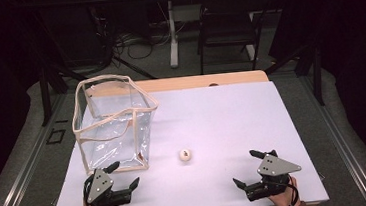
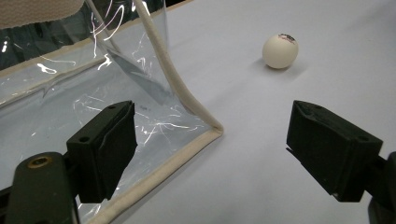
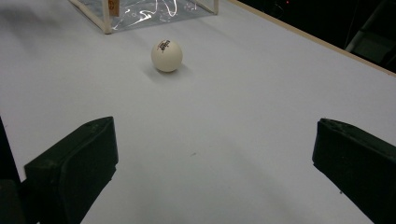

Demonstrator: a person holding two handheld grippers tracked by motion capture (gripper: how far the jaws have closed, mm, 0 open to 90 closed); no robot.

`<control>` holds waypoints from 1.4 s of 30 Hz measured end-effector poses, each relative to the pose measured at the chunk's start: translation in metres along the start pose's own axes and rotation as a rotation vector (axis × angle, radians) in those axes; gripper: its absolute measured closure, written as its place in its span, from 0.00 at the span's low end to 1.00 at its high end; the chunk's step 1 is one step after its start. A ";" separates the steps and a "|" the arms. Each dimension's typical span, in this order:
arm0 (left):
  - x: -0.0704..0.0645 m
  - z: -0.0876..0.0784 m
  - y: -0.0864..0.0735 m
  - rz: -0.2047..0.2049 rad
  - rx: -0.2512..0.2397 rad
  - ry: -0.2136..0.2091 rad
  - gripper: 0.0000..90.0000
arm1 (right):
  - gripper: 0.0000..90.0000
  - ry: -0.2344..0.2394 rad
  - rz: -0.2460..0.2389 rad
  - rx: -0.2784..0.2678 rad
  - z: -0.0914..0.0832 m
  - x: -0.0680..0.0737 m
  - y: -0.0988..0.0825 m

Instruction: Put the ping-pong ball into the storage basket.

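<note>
Ball (image 1: 185, 155) on table between hand-held grippers, touching neither

You work at a wooden table (image 1: 204, 81) covered by a pale sheet (image 1: 232, 113), lit from above. Beyond it the room is dark: a black chair (image 1: 227, 26), a white table leg (image 1: 172, 33), tangled cables (image 1: 135, 44) on grey carpet (image 1: 29, 146).

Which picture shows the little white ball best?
The right gripper view: the ball sits close, unblocked, its printed mark visible. The left gripper view shows it near the edge; the high view shows a tiny dot.
</note>
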State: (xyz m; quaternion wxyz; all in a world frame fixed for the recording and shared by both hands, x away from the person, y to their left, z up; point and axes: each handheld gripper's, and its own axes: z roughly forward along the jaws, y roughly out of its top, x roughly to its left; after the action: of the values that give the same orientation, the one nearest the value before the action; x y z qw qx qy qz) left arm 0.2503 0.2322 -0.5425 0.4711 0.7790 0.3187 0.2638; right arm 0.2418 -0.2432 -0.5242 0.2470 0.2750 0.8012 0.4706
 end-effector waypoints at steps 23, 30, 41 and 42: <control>0.000 0.005 0.000 0.007 0.003 -0.013 0.18 | 0.00 0.038 0.000 0.060 0.021 0.007 0.009; -0.001 0.004 -0.001 0.003 0.003 -0.014 0.18 | 0.00 0.046 0.012 0.085 0.030 0.006 0.016; 0.001 0.006 -0.001 0.009 0.005 -0.011 0.18 | 0.00 0.055 0.007 0.101 0.040 0.005 0.029; 0.001 0.006 -0.001 0.009 0.005 -0.011 0.18 | 0.00 0.055 0.007 0.101 0.040 0.005 0.029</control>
State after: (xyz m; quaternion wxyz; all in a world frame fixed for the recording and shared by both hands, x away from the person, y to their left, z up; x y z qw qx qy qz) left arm 0.2546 0.2298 -0.5457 0.4698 0.7831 0.3131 0.2608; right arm 0.2704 -0.2036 -0.5158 0.2092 0.2769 0.8294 0.4377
